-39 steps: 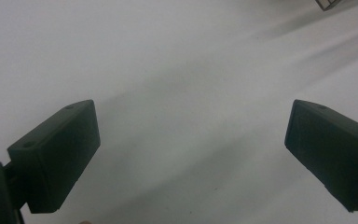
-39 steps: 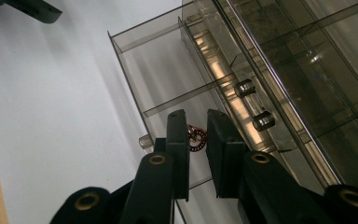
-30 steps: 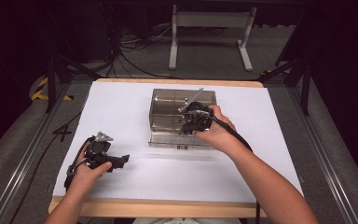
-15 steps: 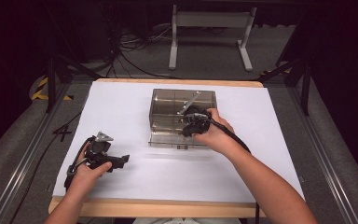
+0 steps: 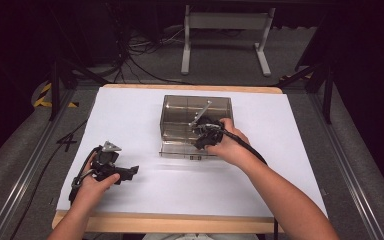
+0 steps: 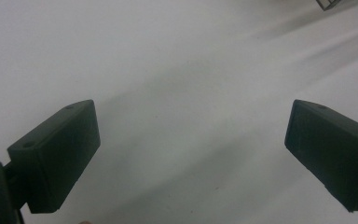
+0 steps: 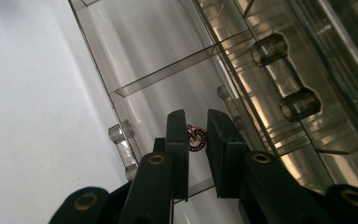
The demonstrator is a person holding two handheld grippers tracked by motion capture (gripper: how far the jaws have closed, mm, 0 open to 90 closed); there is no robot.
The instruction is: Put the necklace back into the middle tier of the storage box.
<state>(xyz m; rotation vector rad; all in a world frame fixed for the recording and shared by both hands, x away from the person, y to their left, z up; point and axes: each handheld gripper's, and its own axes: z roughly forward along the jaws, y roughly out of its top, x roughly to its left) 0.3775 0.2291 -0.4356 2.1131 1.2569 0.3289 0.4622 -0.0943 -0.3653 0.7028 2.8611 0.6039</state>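
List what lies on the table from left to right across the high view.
left gripper → clear compartment box → right gripper at the box's near edge → person's right hand

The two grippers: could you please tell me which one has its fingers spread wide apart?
The left gripper, resting over bare white table: its fingers sit far apart, whereas the right gripper's fingers are nearly together around a small ring.
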